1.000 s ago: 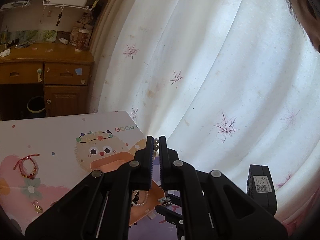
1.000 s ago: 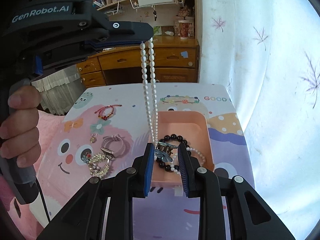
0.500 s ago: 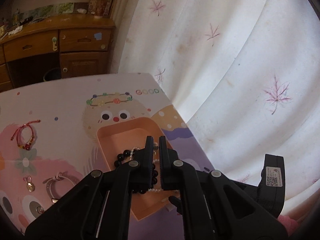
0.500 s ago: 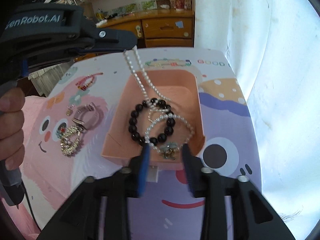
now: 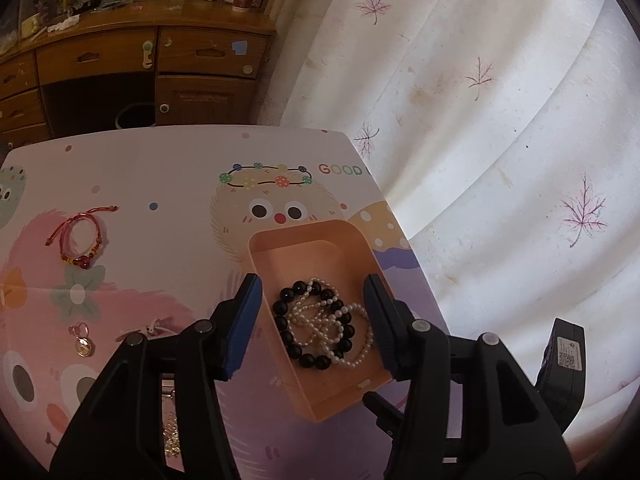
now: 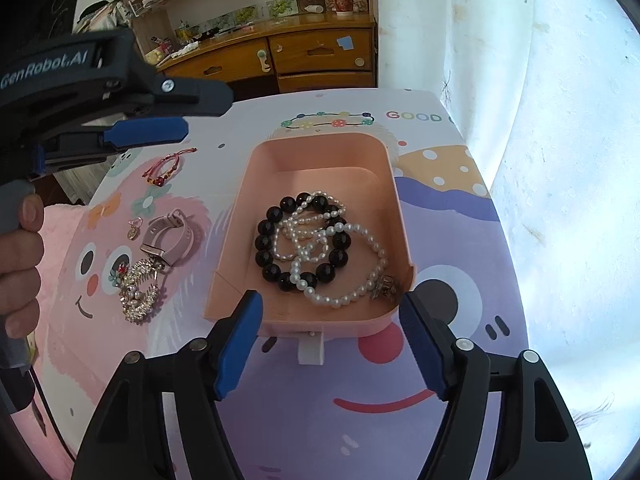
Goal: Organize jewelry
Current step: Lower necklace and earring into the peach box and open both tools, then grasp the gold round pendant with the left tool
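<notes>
A pink tray (image 6: 394,208) (image 5: 358,246) on the cartoon-print table holds a black bead bracelet (image 6: 272,270) (image 5: 286,330), a pearl necklace (image 6: 298,236) (image 5: 316,320) and a pearl bracelet with a clasp (image 6: 360,292). My left gripper (image 5: 314,324) is open and empty above the tray; it also shows in the right wrist view (image 6: 176,120) at the upper left. My right gripper (image 6: 332,344) is open and empty at the tray's near edge. On the table to the left lie a red cord bracelet (image 6: 164,170) (image 5: 80,238), a small gold pendant (image 6: 133,232) (image 5: 83,346), a pink watch band (image 6: 168,238) and a rhinestone piece (image 6: 138,292).
A white curtain with leaf prints (image 6: 560,160) hangs along the table's right edge. A wooden desk with drawers (image 6: 300,56) (image 5: 140,60) stands behind the table. A hand (image 6: 20,264) holds the left gripper's handle at the left.
The left gripper has opened and let the pearl necklace drop into the tray. The right gripper has opened wider and drawn back to the tray's near edge.
</notes>
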`<move>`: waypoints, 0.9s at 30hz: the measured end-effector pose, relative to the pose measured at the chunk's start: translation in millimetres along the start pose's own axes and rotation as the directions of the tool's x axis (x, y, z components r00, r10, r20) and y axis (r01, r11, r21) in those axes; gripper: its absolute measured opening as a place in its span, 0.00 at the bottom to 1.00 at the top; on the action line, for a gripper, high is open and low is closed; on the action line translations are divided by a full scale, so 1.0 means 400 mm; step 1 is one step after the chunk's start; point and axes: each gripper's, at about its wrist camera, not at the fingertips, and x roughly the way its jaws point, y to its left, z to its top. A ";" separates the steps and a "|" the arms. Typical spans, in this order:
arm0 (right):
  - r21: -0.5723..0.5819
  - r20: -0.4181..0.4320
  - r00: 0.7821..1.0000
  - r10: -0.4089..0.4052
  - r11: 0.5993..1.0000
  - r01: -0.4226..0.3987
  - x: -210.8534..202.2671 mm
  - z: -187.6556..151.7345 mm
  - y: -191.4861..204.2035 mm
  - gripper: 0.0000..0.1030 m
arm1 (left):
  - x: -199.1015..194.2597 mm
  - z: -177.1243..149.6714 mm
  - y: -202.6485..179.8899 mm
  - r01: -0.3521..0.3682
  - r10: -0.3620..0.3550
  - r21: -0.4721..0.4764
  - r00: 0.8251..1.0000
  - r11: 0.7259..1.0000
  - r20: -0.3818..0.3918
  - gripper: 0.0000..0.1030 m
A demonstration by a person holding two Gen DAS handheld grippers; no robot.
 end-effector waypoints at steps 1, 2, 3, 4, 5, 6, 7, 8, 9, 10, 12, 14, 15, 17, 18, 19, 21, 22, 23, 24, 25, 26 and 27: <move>0.016 0.001 1.000 0.002 1.000 -0.002 -0.002 -0.001 0.005 0.80 | -0.005 -0.002 0.012 -0.009 0.009 -0.005 1.000 1.000 -0.003 0.50; 0.030 0.001 1.000 0.006 1.000 -0.006 -0.005 -0.002 0.010 0.80 | -0.012 -0.005 0.020 -0.015 0.015 -0.009 1.000 1.000 -0.008 0.52; 0.050 -0.001 1.000 0.012 0.999 -0.012 -0.008 -0.003 0.016 0.80 | -0.016 -0.007 0.031 -0.020 0.019 -0.012 1.000 1.000 -0.013 0.52; 0.067 -0.004 1.000 0.017 0.998 -0.017 -0.010 -0.005 0.020 0.81 | -0.021 -0.010 0.043 -0.025 0.025 -0.014 1.000 1.000 -0.018 0.53; 0.095 -0.007 1.000 0.028 0.995 -0.027 -0.012 -0.005 0.023 0.81 | -0.033 -0.017 0.054 -0.033 0.033 -0.014 0.999 0.999 -0.023 0.54; 0.132 -0.010 0.999 0.044 0.990 -0.042 -0.014 -0.006 0.023 0.81 | -0.037 -0.020 0.064 -0.043 0.043 -0.014 0.999 0.999 -0.030 0.54; 0.171 -0.012 0.998 0.059 0.984 -0.056 -0.015 -0.006 0.021 0.81 | -0.042 -0.024 0.077 -0.055 0.054 -0.013 0.998 0.998 -0.041 0.54; 0.219 -0.015 0.997 0.076 0.973 -0.070 -0.016 -0.007 0.019 0.83 | -0.050 -0.028 0.086 -0.063 0.062 -0.010 0.997 0.998 -0.048 0.54; 0.257 -0.018 0.996 0.089 0.963 -0.081 -0.016 -0.007 0.015 0.83 | -0.058 -0.033 0.100 -0.078 0.077 -0.007 0.996 0.997 -0.054 0.54; 0.297 -0.020 0.995 0.102 0.950 -0.092 -0.015 -0.010 0.010 0.83 | -0.066 -0.037 0.113 -0.091 0.091 -0.003 0.994 0.996 -0.059 0.54; 0.376 -0.019 0.992 0.124 0.920 -0.108 -0.014 -0.015 0.002 0.83 | -0.085 -0.046 0.144 -0.123 0.123 0.009 0.990 0.992 -0.071 0.54; 0.444 -0.019 0.989 0.144 0.888 -0.121 -0.011 -0.024 -0.003 0.83 | -0.099 -0.052 0.175 -0.161 0.162 0.024 0.983 0.987 -0.085 0.54; 0.472 -0.023 0.987 0.159 0.872 -0.130 -0.009 -0.028 -0.002 0.84 | -0.104 -0.055 0.192 -0.180 0.182 0.033 0.979 0.983 -0.093 0.54; 0.511 -0.024 0.983 0.180 0.848 -0.142 -0.005 -0.036 -0.001 0.84 | -0.113 -0.062 0.227 -0.211 0.216 0.054 0.970 0.976 -0.110 0.55; 0.529 -0.023 0.983 0.184 0.836 -0.145 -0.005 -0.040 0.002 0.84 | -0.117 -0.065 0.243 -0.221 0.227 0.064 0.966 0.973 -0.120 0.55; 0.544 -0.021 0.982 0.186 0.827 -0.145 -0.005 -0.045 0.006 0.84 | -0.120 -0.070 0.261 -0.230 0.238 0.076 0.962 0.970 -0.131 0.55; 0.564 -0.020 0.983 0.184 0.814 -0.141 -0.005 -0.052 0.019 0.84 | -0.123 -0.078 0.291 -0.238 0.250 0.093 0.957 0.967 -0.147 0.55; 0.572 -0.021 0.983 0.182 0.809 -0.137 -0.005 -0.055 0.028 0.84 | -0.122 -0.082 0.303 -0.241 0.255 0.103 0.954 0.965 -0.157 0.56; 0.576 -0.022 0.983 0.181 0.806 -0.136 -0.004 -0.057 0.037 0.84 | -0.121 -0.086 0.318 -0.242 0.259 0.111 0.951 0.964 -0.171 0.56; 0.579 -0.025 0.983 0.182 0.805 -0.134 -0.004 -0.061 0.052 0.84 | -0.117 -0.090 0.331 -0.240 0.259 0.120 0.947 0.963 -0.189 0.56; 0.581 -0.027 0.983 0.184 0.803 -0.134 -0.004 -0.063 0.064 0.84 | -0.111 -0.093 0.343 -0.235 0.258 0.129 0.943 0.963 -0.211 0.56; 0.584 -0.030 0.982 0.185 0.801 -0.133 -0.003 -0.067 0.079 0.84 | -0.104 -0.094 0.349 -0.233 0.258 0.133 0.940 0.963 -0.225 0.56; 0.585 -0.033 0.982 0.185 0.800 -0.131 0.000 -0.070 0.091 0.84 | -0.097 -0.097 0.363 -0.232 0.260 0.139 0.935 0.963 -0.242 0.56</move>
